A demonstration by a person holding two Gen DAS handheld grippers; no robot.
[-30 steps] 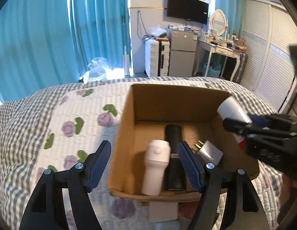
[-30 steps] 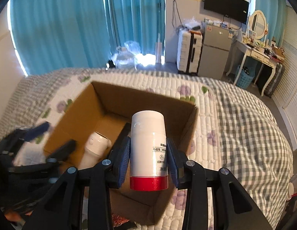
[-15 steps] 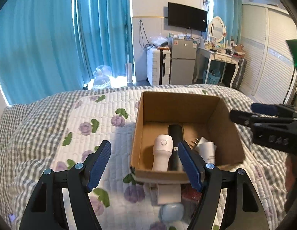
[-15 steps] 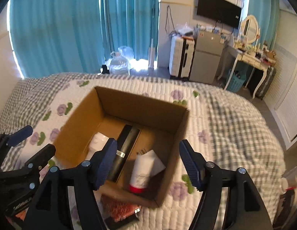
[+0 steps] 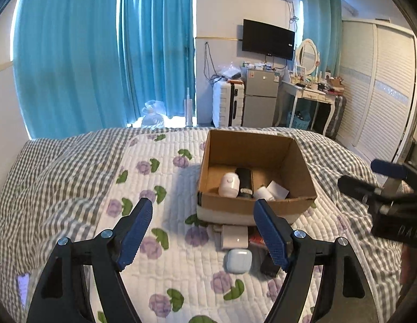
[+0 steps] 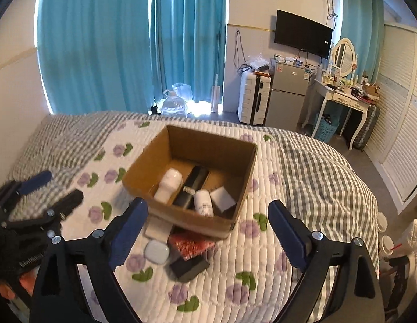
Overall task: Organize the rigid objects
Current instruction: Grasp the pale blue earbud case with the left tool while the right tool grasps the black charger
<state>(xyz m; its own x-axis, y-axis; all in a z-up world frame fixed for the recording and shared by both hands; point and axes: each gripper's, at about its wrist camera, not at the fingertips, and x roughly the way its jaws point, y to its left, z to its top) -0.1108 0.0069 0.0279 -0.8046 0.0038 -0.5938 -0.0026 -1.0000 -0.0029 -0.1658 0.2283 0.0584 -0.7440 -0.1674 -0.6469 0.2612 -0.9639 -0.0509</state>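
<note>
Open quilt (image 5: 165,193) is lying free left of the box (image 5: 262,204) — clutter is crowding its near wall: a white block (image 5: 234,237), a pale case (image 5: 238,260), a red item (image 6: 191,243) and a black block (image 6: 189,265). Inside, four things are filling the floor.

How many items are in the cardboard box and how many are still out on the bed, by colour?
In the cardboard box:
White: 3 (rounded bottle, labelled bottle, plug adapter)
Black: 1 (tube)
On the bed:
White: 1 (flat box)
Pale blue: 1 (case)
Red: 1 (packet)
Black: 1 (block)
Total: 8
</note>
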